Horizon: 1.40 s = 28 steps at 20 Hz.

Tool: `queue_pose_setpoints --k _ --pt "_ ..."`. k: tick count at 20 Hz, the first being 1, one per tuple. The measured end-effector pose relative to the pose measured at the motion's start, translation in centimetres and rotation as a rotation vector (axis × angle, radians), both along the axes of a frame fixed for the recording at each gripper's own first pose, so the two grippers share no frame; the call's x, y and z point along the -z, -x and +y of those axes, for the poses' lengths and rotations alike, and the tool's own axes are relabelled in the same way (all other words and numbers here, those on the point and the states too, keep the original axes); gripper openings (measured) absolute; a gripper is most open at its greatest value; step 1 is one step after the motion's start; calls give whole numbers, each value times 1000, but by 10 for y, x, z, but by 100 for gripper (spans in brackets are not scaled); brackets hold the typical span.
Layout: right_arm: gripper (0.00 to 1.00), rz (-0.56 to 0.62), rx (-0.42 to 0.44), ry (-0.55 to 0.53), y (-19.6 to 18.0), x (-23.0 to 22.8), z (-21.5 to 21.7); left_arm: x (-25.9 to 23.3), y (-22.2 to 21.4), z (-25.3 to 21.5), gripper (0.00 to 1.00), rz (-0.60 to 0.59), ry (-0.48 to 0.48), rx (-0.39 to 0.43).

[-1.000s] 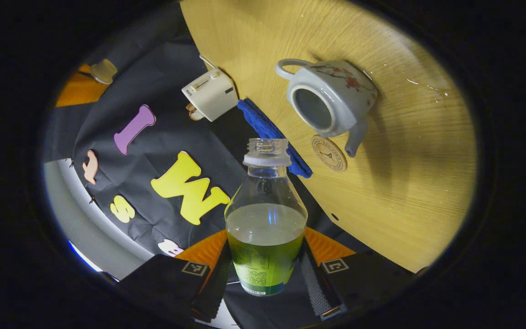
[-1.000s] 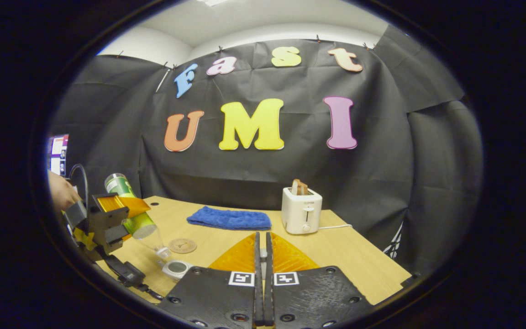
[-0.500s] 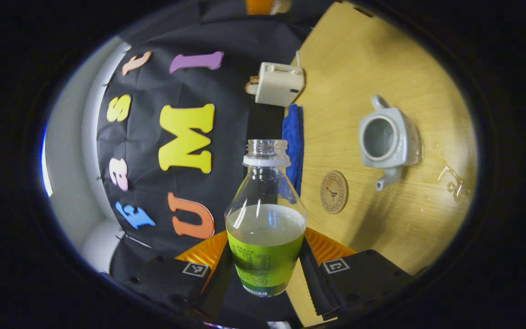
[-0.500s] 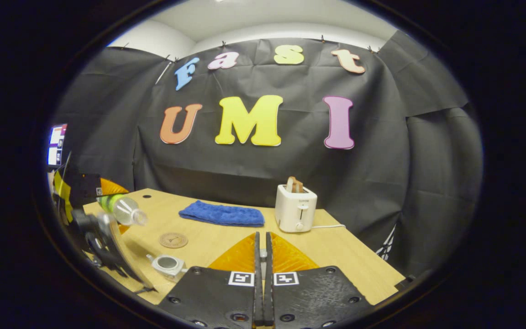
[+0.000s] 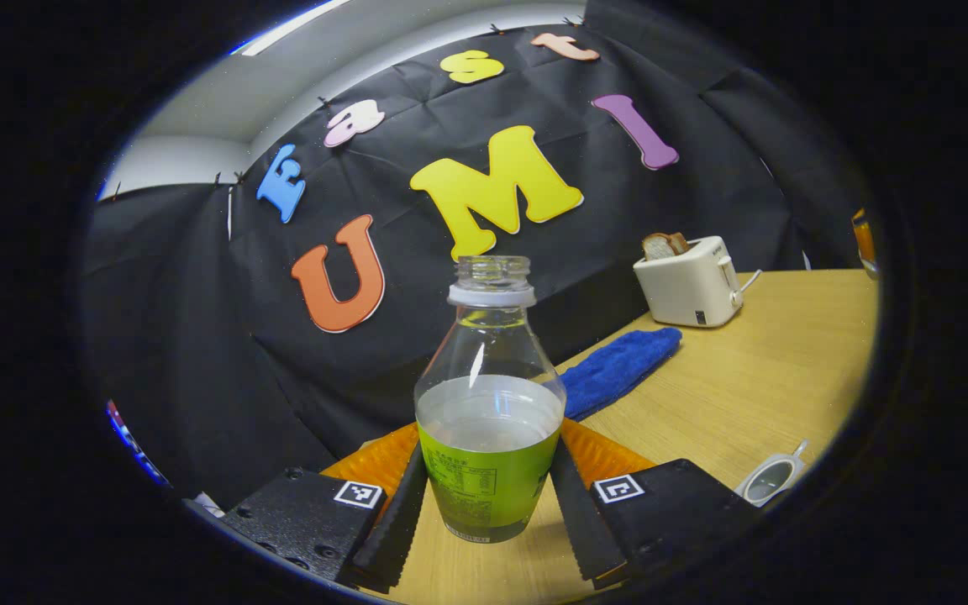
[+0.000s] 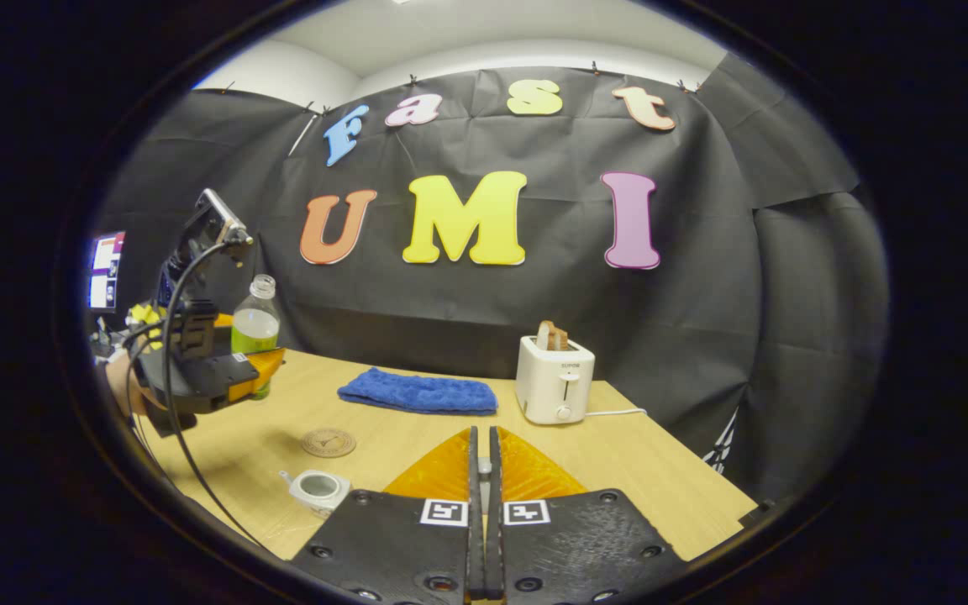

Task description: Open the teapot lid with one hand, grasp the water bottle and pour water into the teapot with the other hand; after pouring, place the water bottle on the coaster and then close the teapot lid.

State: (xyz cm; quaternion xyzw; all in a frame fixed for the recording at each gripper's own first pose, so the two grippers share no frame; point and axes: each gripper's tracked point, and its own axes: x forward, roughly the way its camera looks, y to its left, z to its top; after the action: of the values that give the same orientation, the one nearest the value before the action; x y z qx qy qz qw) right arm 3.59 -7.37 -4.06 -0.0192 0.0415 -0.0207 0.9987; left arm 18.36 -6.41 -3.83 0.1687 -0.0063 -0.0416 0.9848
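Observation:
A clear water bottle (image 5: 488, 403) with a green label and no cap stands upright and part full, and my left gripper (image 5: 488, 458) is shut on its lower body. In the right gripper view that bottle (image 6: 255, 329) and the left gripper (image 6: 211, 374) hover over the table's far left. The white teapot (image 6: 316, 489) sits lidless at front left, with the round coaster (image 6: 327, 442) just behind it. The teapot (image 5: 770, 479) also shows at the low right of the left gripper view. My right gripper (image 6: 484, 441) is shut, with a pale sliver of the lid between its fingers.
A blue cloth (image 6: 418, 392) lies at the back of the wooden table (image 6: 635, 470), and a white toaster (image 6: 555, 378) with toast stands to its right. A cable hangs from the left gripper. Wet patches glisten near the teapot.
The left gripper has swung the bottle from tipped over the teapot back to upright and moved it left, away from the teapot. The right gripper has stayed in place, still shut.

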Motion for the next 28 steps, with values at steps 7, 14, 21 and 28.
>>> queue_pose_setpoints --k 7,14,21,28 --pt "1 9 7 -7 -3 4 -4 24 -28 -52 76 4 302 119" --pt "1 28 39 -35 -10 12 -22 46 -51 -55 77 63 418 77" --pt "2 46 50 -31 -13 19 -24 67 -47 -54 79 124 407 45" --pt "2 48 37 -9 -13 20 -16 61 -34 -46 95 122 403 44"
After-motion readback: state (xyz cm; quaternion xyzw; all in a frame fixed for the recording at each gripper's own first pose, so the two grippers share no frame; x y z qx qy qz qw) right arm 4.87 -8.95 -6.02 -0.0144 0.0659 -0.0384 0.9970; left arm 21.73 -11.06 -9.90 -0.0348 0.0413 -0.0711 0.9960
